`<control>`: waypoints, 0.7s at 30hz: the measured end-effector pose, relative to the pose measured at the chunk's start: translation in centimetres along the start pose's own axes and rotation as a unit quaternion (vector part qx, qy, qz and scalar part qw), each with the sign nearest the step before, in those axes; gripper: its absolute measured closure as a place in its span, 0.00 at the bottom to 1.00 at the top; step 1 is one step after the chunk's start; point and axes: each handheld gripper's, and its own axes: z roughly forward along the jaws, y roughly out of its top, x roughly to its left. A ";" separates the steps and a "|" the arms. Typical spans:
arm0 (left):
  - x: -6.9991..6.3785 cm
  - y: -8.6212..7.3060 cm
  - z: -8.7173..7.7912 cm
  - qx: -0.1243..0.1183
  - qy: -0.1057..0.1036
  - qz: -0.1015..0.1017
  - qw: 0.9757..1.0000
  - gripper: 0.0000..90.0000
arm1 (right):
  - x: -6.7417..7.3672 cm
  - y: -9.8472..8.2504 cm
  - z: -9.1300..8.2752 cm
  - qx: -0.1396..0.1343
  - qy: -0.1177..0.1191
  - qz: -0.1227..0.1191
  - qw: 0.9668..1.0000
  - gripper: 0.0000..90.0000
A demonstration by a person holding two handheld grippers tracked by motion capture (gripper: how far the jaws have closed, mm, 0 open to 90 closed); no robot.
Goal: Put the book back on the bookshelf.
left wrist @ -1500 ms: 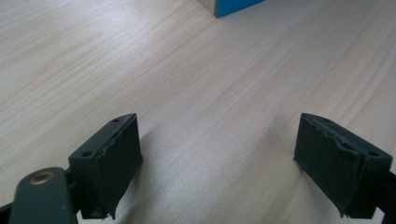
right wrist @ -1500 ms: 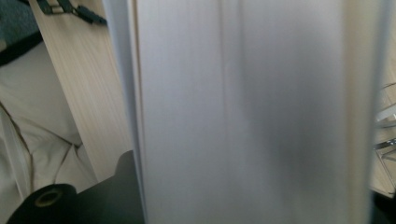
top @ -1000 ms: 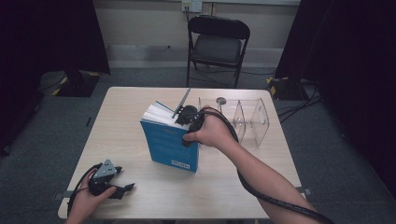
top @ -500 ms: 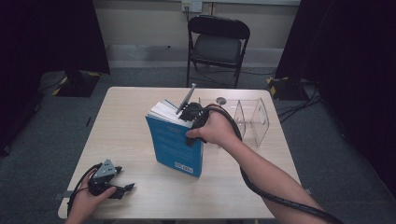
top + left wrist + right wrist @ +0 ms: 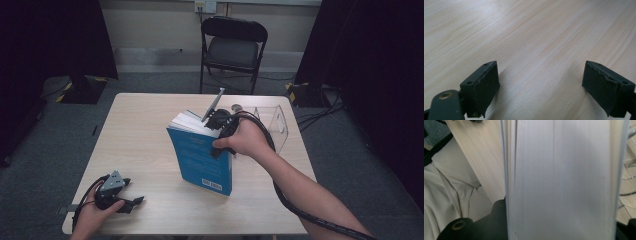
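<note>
A thick blue book [image 5: 202, 161] stands upright near the middle of the wooden table [image 5: 145, 135], tilted a little. My right gripper [image 5: 218, 131] is shut on its upper right corner, held by a hand. In the right gripper view the book's white page edges [image 5: 564, 180] sit between the black jaws. My left gripper [image 5: 131, 202] rests at the table's front left corner, held low by a hand. In the left gripper view my left gripper [image 5: 549, 87] is open, its two black pads [image 5: 486, 85] wide apart over bare wood.
A clear acrylic rack [image 5: 272, 125] stands at the table's right side, just behind the right hand. A black folding chair [image 5: 232, 47] stands beyond the far edge. Cables [image 5: 320, 110] lie on the grey floor at the right.
The right gripper has carried the upright book to the right and a little toward the front. The left gripper has not moved.
</note>
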 end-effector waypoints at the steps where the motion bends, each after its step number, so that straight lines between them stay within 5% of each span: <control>1: 0.0 0.0 0.0 -0.001 -0.001 -0.003 1.000 0.15 | 0.0 -0.2 -0.1 -0.002 -0.002 0.003 1.000 0.69; 8: -0.1 0.0 0.0 -0.001 0.000 -0.005 1.000 0.14 | -0.3 -1.7 -1.2 0.001 0.002 0.023 1.000 0.69; 21: -0.1 0.0 0.0 -0.001 0.001 -0.005 1.000 0.14 | 0.2 -4.6 -0.9 -0.027 -0.016 0.006 0.999 0.68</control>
